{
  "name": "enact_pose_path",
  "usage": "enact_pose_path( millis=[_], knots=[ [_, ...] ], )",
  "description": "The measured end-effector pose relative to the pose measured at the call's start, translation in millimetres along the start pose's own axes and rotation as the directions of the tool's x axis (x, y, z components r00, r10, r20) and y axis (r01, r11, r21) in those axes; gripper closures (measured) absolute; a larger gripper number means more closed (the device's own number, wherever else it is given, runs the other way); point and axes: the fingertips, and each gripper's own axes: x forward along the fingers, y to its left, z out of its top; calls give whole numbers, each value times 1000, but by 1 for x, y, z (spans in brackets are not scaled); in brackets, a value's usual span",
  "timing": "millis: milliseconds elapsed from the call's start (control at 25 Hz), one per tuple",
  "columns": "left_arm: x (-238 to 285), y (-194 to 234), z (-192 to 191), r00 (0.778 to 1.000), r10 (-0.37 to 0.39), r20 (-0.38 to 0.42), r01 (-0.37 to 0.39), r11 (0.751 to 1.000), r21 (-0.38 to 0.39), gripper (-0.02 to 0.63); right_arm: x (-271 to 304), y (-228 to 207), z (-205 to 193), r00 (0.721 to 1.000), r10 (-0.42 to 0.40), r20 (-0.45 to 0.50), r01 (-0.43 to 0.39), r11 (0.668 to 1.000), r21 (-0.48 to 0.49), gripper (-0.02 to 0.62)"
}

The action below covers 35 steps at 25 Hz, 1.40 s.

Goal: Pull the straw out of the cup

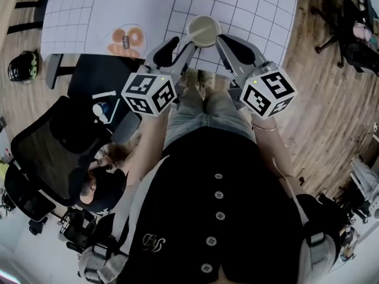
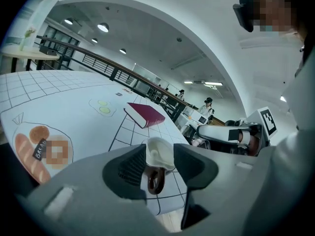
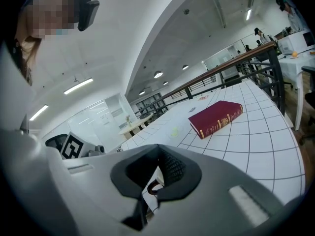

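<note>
1. White gridded sheeting covers the table (image 1: pixel 106 10). A printed bread picture (image 1: pixel 126 39) at ten o'clock from me has no part in this job.
2. My left tongs (image 2: pixel 158 167) at eleven o'clock are spread wide. The cup stands between the pads, but neither pad presses on it. I reckon I have them there to steady the cup for the pull.
3. The cup (image 1: pixel 203 31) stands upright at twelve o'clock, just inside the table's near edge, with its brown ring handle (image 2: pixel 155 180) turned toward me. The inside looks pale and plain, and I can't make out the straw in any view. A red book (image 3: pixel 216 118) lies flat beyond the cup, well apart from it.
4. My right tongs (image 3: pixel 153 183) at one o'clock are open by only a narrow gap and grip nothing. Through the gap I see a sliver of cup and handle. I judge they are placed to do the pulling.
</note>
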Motion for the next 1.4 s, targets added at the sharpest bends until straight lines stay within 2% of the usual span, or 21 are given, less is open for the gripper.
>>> enact_pose_path(
  millis=[160,560,600,680,1400],
  knots=[
    [4,4,-8,1000,4,-18,-4,1000,-17,428,-2,-5,-3,1000,-10,-2,10,1000,9,595],
    [15,7,-10,1000,-20,7,20,999,-31,436,-2,-14,-8,1000,-27,-10,27,999,29,595],
    [16,7,-10,1000,-14,7,14,999,-29,453,-2,-14,-8,1000,-29,-10,29,999,31,595],
    [17,10,-11,1000,7,3,-7,1000,-19,548,-2,-15,-9,999,-32,-11,32,999,33,595],
    [16,3,4,999,-47,10,47,999,3,563,-3,-10,-1,999,-37,10,36,999,26,595]
  ],
)
